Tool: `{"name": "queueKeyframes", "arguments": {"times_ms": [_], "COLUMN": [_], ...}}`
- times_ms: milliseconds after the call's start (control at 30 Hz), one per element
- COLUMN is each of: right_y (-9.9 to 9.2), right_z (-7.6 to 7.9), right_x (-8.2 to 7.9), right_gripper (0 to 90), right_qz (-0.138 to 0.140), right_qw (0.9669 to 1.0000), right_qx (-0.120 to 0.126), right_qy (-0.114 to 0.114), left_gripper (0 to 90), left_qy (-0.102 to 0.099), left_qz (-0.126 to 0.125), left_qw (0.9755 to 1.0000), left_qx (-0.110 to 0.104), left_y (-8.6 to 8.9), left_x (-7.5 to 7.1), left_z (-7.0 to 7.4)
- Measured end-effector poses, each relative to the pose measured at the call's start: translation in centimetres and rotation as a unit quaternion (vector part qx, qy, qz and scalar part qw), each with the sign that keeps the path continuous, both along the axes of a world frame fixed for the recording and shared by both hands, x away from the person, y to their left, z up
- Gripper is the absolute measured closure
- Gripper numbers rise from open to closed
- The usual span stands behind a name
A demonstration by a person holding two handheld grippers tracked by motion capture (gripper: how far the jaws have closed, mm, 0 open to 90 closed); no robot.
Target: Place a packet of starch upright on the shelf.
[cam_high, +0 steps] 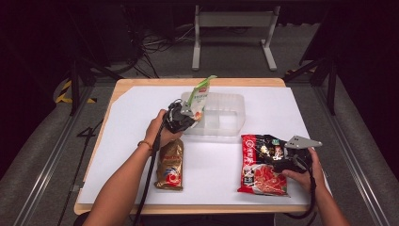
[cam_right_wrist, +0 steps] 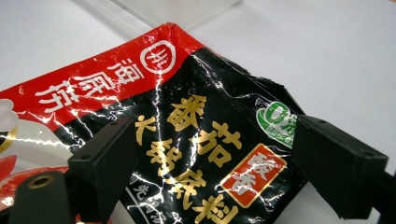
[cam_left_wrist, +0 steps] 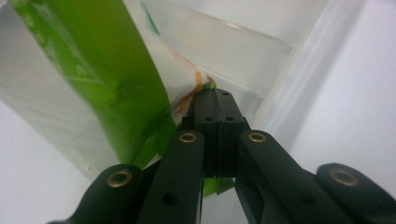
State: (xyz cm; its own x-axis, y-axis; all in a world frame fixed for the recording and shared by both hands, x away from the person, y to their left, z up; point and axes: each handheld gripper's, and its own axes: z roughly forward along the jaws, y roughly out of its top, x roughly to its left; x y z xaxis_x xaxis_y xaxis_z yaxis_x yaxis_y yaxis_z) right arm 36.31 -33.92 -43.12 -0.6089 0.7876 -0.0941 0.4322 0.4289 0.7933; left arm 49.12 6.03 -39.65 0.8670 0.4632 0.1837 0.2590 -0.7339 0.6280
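green and clear plastic made up the pouch [cam_high: 200, 94] that my left tongs [cam_high: 190, 112] were pinching; in the left gripper view the two black jaws were pressed flat together with a sliver of the green pouch [cam_left_wrist: 116, 79] caught between their pads, more green film poking out below them. seen from the high view, the pouch stood tilted, its top leaning up and to the right, above the left end of the clear plastic bin [cam_high: 226, 115] that sat on the white sheet [cam_high: 141, 113] covering the wooden tabletop [cam_high: 123, 84]. whether its lower end touched the bin's floor i could not tell. the bin's ribbed clear wall [cam_left_wrist: 280, 79] ran just behind the jaws in the left gripper view. my right tongs [cam_high: 277, 157] lay low at the right edge of the red and black noodle packet [cam_high: 261, 165], which rested flat on the sheet near the front right of the tabletop. in the right gripper view their jaws were spread wide, one on either side of the packet's [cam_right_wrist: 196, 140] black corner with its gold lettering, and the pads did not press on it. a brown and gold packet [cam_high: 170, 165] lay flat on the sheet at the front left, just beside my left forearm [cam_high: 122, 183], well apart from the noodle packet.
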Motion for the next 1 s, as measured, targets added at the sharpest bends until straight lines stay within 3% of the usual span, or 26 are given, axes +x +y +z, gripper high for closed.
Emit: {"name": "queueKeyframes", "arguments": {"times_ms": [100,200,267,367,467,533,667,767,933,967,1000], "right_y": [0.1,0.1,0.0,-0.1,-0.1,-0.1,0.0,0.0,0.1,0.1,0.1], "right_z": [0.0,0.0,0.0,0.1,0.1,0.1,0.1,0.2,0.2,0.2,0.2], "right_x": [0.0,0.0,0.0,0.0,0.0,-0.1,-0.1,-0.1,-0.1,-0.1,-0.1], "right_gripper": [15.4,15.3,15.3,15.4,15.4,15.4,15.4,15.4,15.4,15.4,15.4], "right_qz": [0.001,0.001,0.001,-0.002,-0.003,-0.003,-0.001,-0.002,-0.001,-0.001,-0.001], "right_qw": [1.0000,1.0000,1.0000,1.0000,1.0000,1.0000,1.0000,1.0000,1.0000,1.0000,1.0000], "right_qx": [-0.003,-0.003,-0.002,-0.001,-0.001,-0.001,-0.002,-0.001,-0.002,-0.002,-0.002], "right_qy": [0.000,-0.001,0.000,-0.002,-0.001,-0.001,-0.003,-0.003,-0.004,-0.003,-0.003], "left_gripper": [90.0,90.0,90.0,89.2,85.1,83.0,75.4,67.3,57.9,52.0,48.1], "left_qy": [-0.004,0.000,0.003,0.005,-0.011,-0.025,-0.033,-0.028,-0.004,0.010,0.010], "left_qz": [0.002,0.000,0.002,-0.003,-0.017,-0.028,-0.034,-0.029,0.000,0.008,0.008], "left_qw": [0.9997,0.9998,1.0000,0.9993,0.9971,0.9938,0.9904,0.9893,0.9869,0.9855,0.9855], "left_qx": [0.024,0.021,0.004,-0.036,-0.074,-0.105,-0.130,-0.140,-0.161,-0.169,-0.169], "left_y": [-0.6,-0.8,-0.4,0.4,1.5,2.7,4.9,6.2,9.3,10.1,10.1], "left_x": [0.3,0.2,0.1,-0.4,-1.5,-2.7,-4.3,-4.9,-5.2,-5.0,-5.0], "left_z": [-0.6,-0.7,-0.8,-0.5,0.3,1.0,1.4,1.2,-0.4,-0.9,-0.9]}}
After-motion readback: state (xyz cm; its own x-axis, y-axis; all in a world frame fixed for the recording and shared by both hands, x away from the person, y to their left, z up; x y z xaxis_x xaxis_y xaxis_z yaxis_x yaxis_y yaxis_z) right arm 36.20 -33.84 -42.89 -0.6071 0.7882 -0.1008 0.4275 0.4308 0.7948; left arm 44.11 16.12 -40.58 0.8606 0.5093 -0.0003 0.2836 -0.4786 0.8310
